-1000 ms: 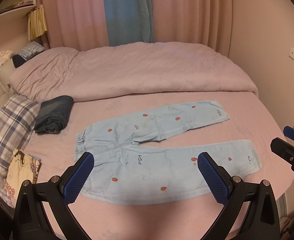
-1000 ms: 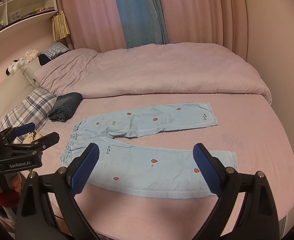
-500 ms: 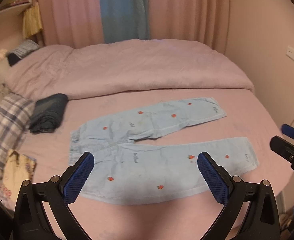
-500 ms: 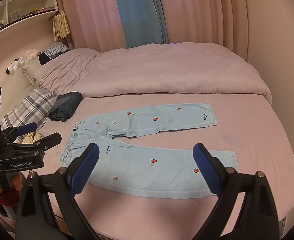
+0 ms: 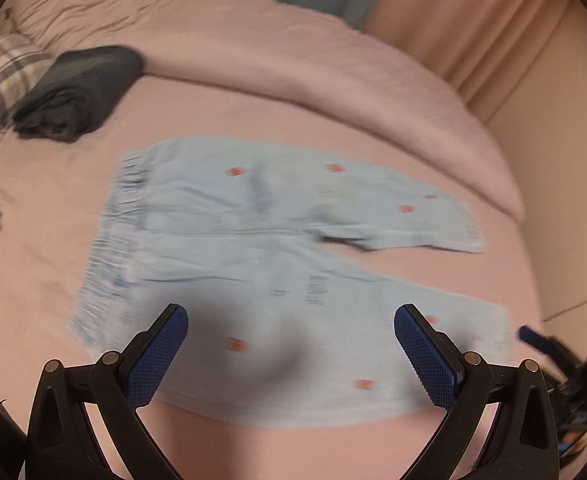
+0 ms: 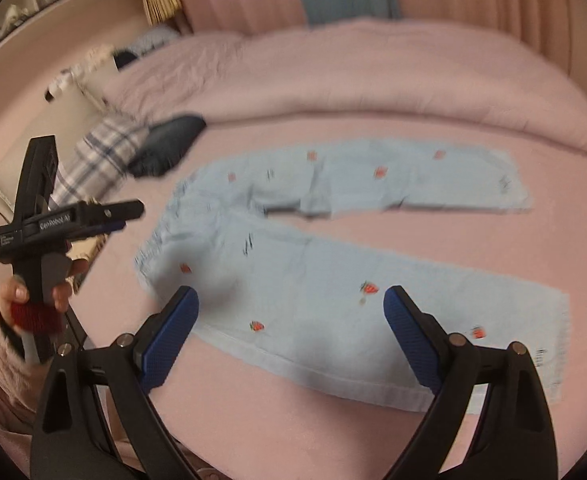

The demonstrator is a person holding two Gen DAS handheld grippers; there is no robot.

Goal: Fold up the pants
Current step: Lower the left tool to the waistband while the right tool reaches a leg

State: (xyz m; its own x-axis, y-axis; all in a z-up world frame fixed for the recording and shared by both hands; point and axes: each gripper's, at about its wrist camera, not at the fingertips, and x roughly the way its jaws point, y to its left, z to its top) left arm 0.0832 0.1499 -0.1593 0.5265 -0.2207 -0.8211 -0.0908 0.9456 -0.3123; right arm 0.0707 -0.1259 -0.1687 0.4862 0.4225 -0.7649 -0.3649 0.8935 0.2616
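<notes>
Pants (image 5: 277,248) in light blue with small red strawberries lay flat on the pink sheet (image 5: 45,208), both legs spread apart and the elastic waistband toward the plaid pillow (image 6: 97,156). You held your left gripper (image 5: 291,344) above the near leg with its jaws wide apart and nothing between them. Your right gripper (image 6: 291,324) was likewise spread wide and empty over that leg. A folded dark garment (image 5: 77,88) sat beside the pillow, against the pink duvet (image 6: 353,76).
</notes>
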